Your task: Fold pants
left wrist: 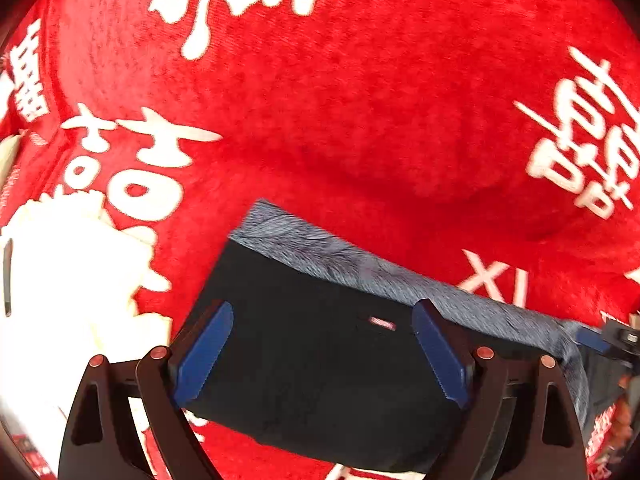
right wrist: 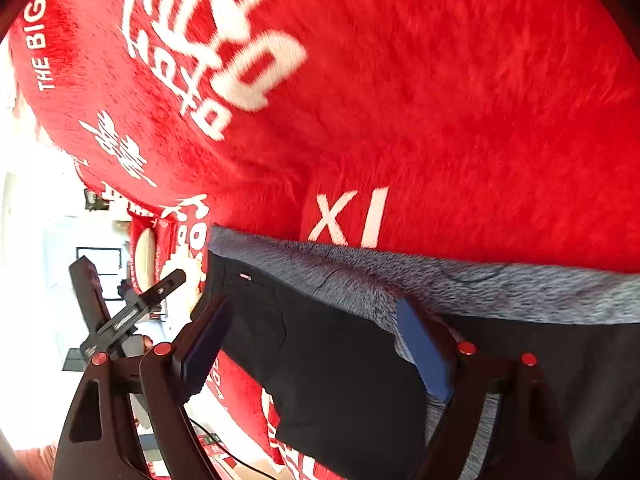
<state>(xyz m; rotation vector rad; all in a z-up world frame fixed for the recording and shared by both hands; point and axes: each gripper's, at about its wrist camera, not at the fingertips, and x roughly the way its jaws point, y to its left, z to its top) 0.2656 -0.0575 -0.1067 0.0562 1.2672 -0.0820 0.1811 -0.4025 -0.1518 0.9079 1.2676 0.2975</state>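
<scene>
The black pants (left wrist: 320, 360) lie folded on a red blanket (left wrist: 360, 100), with a grey fleece lining (left wrist: 360, 264) showing along their far edge. My left gripper (left wrist: 322, 354) is open just above the black cloth, blue pads (left wrist: 204, 352) wide apart. In the right wrist view the pants (right wrist: 344, 368) and the grey lining (right wrist: 440, 280) lie under my right gripper (right wrist: 316, 348), which is open, its right pad (right wrist: 424, 356) at the grey edge. The other gripper (right wrist: 132, 312) shows at the left.
The red blanket (right wrist: 440, 100) with white lettering covers the whole surface and bulges in soft folds. A white patch of the print (left wrist: 60, 300) sits at the left. A bright room and floor (right wrist: 40, 280) show past the blanket's left edge.
</scene>
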